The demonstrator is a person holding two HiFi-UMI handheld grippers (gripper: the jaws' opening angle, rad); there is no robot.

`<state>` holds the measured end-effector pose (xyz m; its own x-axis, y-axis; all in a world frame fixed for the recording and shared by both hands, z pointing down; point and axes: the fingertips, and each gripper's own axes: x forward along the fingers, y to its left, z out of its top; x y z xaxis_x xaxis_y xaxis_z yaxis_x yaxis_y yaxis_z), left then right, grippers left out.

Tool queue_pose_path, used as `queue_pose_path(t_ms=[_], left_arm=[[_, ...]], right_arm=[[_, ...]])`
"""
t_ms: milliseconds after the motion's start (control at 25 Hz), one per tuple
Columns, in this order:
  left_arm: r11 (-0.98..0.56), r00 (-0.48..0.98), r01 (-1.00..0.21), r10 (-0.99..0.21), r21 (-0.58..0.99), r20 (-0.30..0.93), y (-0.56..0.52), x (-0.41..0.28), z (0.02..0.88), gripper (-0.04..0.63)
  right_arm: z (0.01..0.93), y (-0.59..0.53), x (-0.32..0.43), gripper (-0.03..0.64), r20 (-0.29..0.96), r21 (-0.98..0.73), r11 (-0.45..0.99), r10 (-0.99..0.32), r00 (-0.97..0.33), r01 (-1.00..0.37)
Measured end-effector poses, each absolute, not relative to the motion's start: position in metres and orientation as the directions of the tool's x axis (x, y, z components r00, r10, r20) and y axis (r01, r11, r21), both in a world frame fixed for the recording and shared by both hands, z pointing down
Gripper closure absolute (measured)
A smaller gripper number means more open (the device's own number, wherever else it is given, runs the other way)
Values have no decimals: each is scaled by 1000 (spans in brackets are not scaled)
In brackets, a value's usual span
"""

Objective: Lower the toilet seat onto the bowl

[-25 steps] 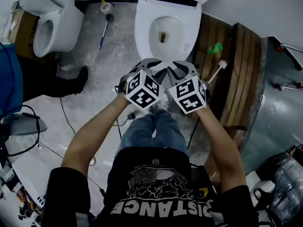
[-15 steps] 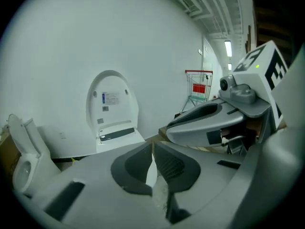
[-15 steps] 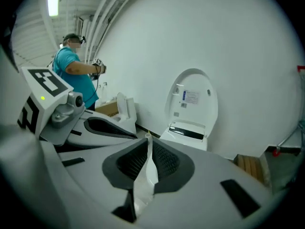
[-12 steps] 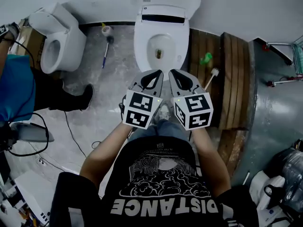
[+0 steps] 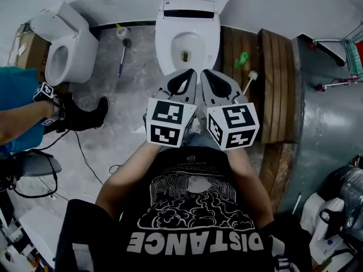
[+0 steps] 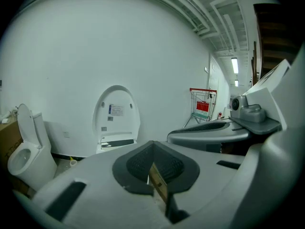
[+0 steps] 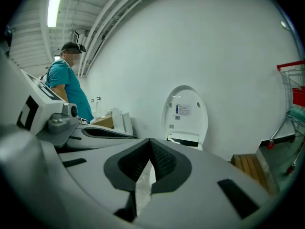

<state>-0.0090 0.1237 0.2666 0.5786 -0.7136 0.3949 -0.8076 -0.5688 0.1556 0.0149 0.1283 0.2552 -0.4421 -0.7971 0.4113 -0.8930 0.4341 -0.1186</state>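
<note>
White plastic toilet seat [image 5: 163, 44] seems to lie flat on the bowl [image 5: 187, 45] at top centre, with the lid [image 6: 116, 116] upright behind. The left hand-held gripper [image 5: 188, 75] and right hand-held gripper [image 5: 207, 75] have lifted back from it, jaws together and empty. The lowering looks done.

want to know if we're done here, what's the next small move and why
Probably just step back and stop: the seat looks already flat on the bowl, only the lid upright, and the left tongs and right tongs, just closed, hold nothing.
</note>
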Motion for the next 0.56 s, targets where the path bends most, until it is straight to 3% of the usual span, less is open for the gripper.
queue_pose_path(t_ms=[560], left_arm=[[-589,600,-791,-695,164,396,141,-3,269,584]], right_arm=[[263,148,21,600,423,-117,405,-806,-414,-907]])
